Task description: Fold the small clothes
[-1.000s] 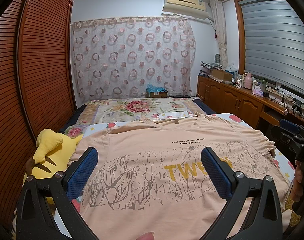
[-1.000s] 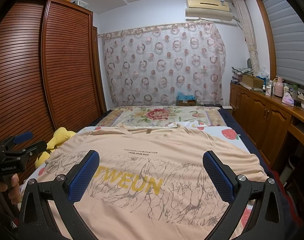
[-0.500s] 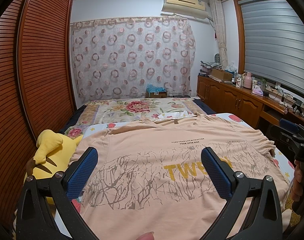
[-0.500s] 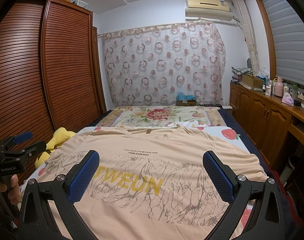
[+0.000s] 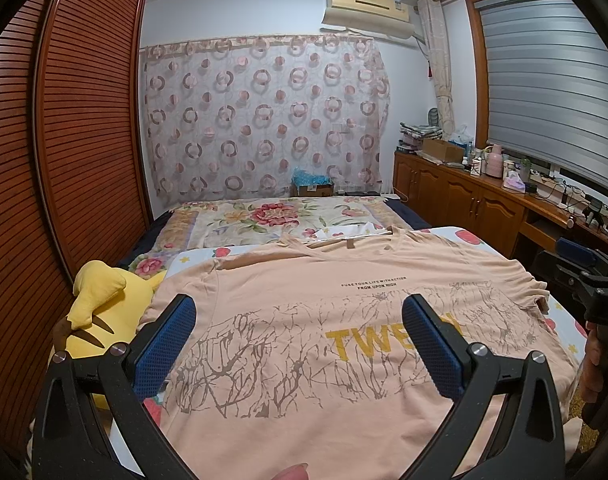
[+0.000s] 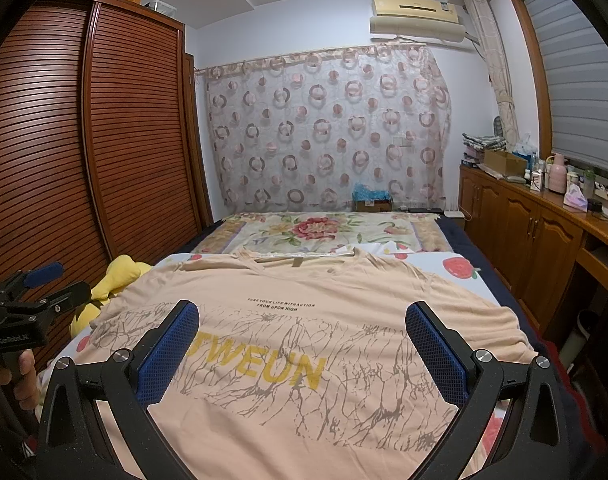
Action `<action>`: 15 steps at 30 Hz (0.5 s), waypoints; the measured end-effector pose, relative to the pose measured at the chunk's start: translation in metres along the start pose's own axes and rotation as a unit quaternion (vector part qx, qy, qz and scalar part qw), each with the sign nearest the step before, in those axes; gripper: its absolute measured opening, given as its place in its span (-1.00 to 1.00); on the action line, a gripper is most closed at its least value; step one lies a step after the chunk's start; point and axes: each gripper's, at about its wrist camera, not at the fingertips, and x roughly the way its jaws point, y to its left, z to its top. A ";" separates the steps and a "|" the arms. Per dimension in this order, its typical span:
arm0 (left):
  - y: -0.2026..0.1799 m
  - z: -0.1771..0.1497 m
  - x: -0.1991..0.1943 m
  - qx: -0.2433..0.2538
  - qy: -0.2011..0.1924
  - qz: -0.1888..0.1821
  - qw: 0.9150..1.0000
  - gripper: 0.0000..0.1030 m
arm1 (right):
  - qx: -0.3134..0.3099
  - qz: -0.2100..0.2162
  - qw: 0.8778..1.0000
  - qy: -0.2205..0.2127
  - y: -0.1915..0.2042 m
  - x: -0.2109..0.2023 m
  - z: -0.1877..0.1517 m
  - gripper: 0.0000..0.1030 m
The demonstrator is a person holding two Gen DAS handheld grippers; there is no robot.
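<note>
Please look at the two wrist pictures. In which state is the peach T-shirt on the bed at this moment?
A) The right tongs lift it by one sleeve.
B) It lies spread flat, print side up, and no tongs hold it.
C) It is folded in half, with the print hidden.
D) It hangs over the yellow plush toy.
B: the T-shirt lies spread out with its yellow lettering facing up, and both the left tongs and right tongs stand open above it, gripping nothing.
</note>
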 end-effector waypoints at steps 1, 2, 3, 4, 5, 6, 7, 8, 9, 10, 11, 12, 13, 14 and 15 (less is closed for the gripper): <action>0.001 -0.001 0.000 0.001 0.000 0.001 1.000 1.00 | 0.000 0.000 1.000 0.000 0.000 0.000 0.000 1.00; 0.000 0.000 0.000 0.001 0.000 0.001 1.000 1.00 | 0.000 0.001 1.000 0.000 0.000 0.000 0.000 1.00; 0.000 0.000 0.000 0.001 -0.001 0.001 1.000 1.00 | 0.000 0.000 1.000 0.000 0.000 0.000 0.000 1.00; 0.001 -0.001 0.000 0.001 -0.001 0.000 1.000 1.00 | 0.000 0.000 1.000 0.000 0.000 0.000 0.000 1.00; 0.001 -0.001 0.000 0.001 -0.001 0.000 1.000 1.00 | 0.000 0.001 1.000 0.000 0.000 0.000 0.000 1.00; 0.000 0.000 0.000 0.001 0.000 0.001 1.000 1.00 | 0.000 0.000 1.000 0.000 0.000 0.000 0.000 1.00; 0.001 0.000 0.000 0.001 0.000 0.001 1.000 1.00 | 0.000 0.000 1.000 0.000 0.000 0.000 0.000 1.00; 0.000 0.000 0.000 0.001 0.000 0.001 1.000 1.00 | 0.000 0.001 1.000 0.000 0.000 0.000 0.000 1.00; 0.000 0.000 0.000 0.000 0.000 0.000 1.000 1.00 | 0.000 0.000 1.000 0.000 0.000 0.000 0.000 1.00; 0.000 0.000 0.000 0.001 0.000 0.001 1.000 1.00 | 0.000 0.001 1.000 0.000 0.000 0.000 0.000 1.00; 0.000 0.000 0.000 0.001 0.000 0.001 1.000 1.00 | 0.000 0.001 1.000 0.000 0.000 0.000 0.000 1.00; 0.000 0.000 0.000 0.001 -0.001 0.001 1.000 1.00 | 0.000 0.000 1.000 0.000 0.000 0.000 0.000 1.00; 0.000 0.000 0.000 0.001 -0.001 0.001 1.000 1.00 | 0.000 0.000 1.000 0.000 0.000 0.000 0.000 1.00; 0.000 0.000 0.000 0.001 -0.001 0.001 1.000 1.00 | 0.000 0.000 1.000 0.000 0.000 0.000 0.000 1.00; 0.000 0.000 0.000 0.001 -0.001 0.001 1.000 1.00 | 0.000 0.000 1.000 0.000 0.000 0.000 0.000 1.00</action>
